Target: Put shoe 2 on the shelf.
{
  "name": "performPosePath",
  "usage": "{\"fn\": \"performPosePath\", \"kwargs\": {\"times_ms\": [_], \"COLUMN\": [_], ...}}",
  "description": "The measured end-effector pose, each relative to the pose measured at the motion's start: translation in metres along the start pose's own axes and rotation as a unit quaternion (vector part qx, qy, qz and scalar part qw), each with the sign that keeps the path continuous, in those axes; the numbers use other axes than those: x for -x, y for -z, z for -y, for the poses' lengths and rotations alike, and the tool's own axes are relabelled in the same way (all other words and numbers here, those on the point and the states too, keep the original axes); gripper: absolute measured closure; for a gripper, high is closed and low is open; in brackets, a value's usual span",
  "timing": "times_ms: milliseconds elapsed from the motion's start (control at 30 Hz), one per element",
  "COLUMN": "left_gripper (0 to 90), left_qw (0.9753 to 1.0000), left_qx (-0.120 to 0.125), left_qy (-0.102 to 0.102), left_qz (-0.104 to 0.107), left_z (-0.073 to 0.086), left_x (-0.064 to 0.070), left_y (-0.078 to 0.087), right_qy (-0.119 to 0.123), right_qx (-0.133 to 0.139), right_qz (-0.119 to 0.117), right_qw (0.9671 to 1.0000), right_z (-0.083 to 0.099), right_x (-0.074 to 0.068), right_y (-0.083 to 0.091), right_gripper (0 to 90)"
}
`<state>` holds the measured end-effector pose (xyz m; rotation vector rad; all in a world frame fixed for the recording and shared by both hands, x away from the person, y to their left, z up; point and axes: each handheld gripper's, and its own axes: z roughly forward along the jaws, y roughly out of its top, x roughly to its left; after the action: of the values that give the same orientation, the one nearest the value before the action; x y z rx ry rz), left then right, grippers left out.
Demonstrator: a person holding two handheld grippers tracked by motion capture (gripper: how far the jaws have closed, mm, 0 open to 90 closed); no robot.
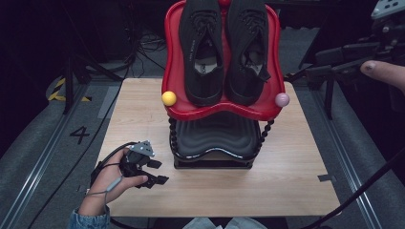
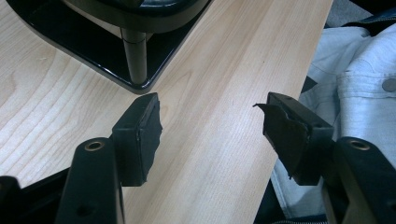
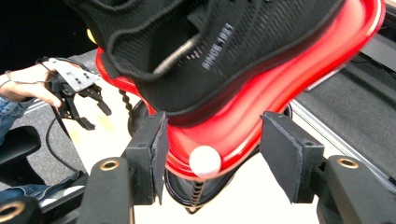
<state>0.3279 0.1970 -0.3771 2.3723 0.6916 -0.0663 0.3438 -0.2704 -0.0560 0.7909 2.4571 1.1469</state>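
Note:
A pair of black knit shoes (image 1: 203, 52) (image 1: 248, 47) lies on the red top tray (image 1: 219, 112) of a two-tier rack, toes pointing away from me. A yellow ball (image 1: 168, 98) and a pink ball (image 1: 282, 99) cap the tray's front corners. My left gripper (image 1: 153, 171) rests open over the table's front left, just left of the rack. Its jaws (image 2: 210, 109) hold nothing, near the rack's base corner (image 2: 135, 86). My right gripper (image 1: 317, 64) hovers at the rack's right, open (image 3: 215, 123). The pink ball (image 3: 205, 162) and the red tray's edge (image 3: 280, 88) lie ahead of its jaws.
Under the red tray, a black tray (image 1: 215, 136) sits on a black base, joined by beaded posts. The wooden table (image 1: 286, 162) has bare room right of and in front of the rack. Light clothing (image 2: 359, 93) lies past the table's near edge. Cables trail over the dark floor.

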Motion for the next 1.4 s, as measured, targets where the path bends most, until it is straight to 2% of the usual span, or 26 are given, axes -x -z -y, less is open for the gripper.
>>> {"fn": "performPosePath", "kwargs": {"times_ms": [200, 367, 467, 633, 800, 933, 1400], "left_gripper": [37.4, 36.8, 36.6, 36.2, 35.8, 35.7, 35.4], "left_qw": [1.0, 1.0, 1.0, 0.9999, 0.9998, 0.9998, 0.9996], "left_qx": [0.0, -0.006, -0.007, -0.004, -0.011, -0.01, -0.013], "left_qy": [0.004, 0.004, 0.006, 0.009, 0.015, 0.015, 0.02], "left_qz": [-0.001, -0.003, -0.003, -0.002, -0.004, -0.008, -0.013], "left_z": [0.001, 0.001, 0.001, 0.003, 0.004, 0.005, 0.007], "left_x": [-0.001, -0.002, -0.002, -0.003, -0.004, -0.006, -0.008], "left_y": [0.0, 0.0, 0.0, 0.0, 0.0, 0.0, 0.001], "right_qy": [-0.014, -0.029, -0.037, -0.046, -0.063, -0.075, -0.096], "right_qx": [0.002, -0.009, -0.021, -0.035, -0.046, -0.052, -0.075], "right_qz": [0.006, 0.017, 0.027, 0.031, 0.037, 0.029, 0.031], "right_qw": [0.9999, 0.9994, 0.9987, 0.9979, 0.9962, 0.9954, 0.992], "right_z": [0.017, 0.034, 0.044, 0.058, 0.077, 0.093, 0.139], "right_x": [0.01, 0.019, 0.025, 0.032, 0.041, 0.045, 0.054], "right_y": [0.003, 0.0, -0.007, -0.016, -0.028, -0.038, -0.067], "right_gripper": [42.1, 42.1, 42.1, 41.9, 41.6, 41.3, 40.3]}}
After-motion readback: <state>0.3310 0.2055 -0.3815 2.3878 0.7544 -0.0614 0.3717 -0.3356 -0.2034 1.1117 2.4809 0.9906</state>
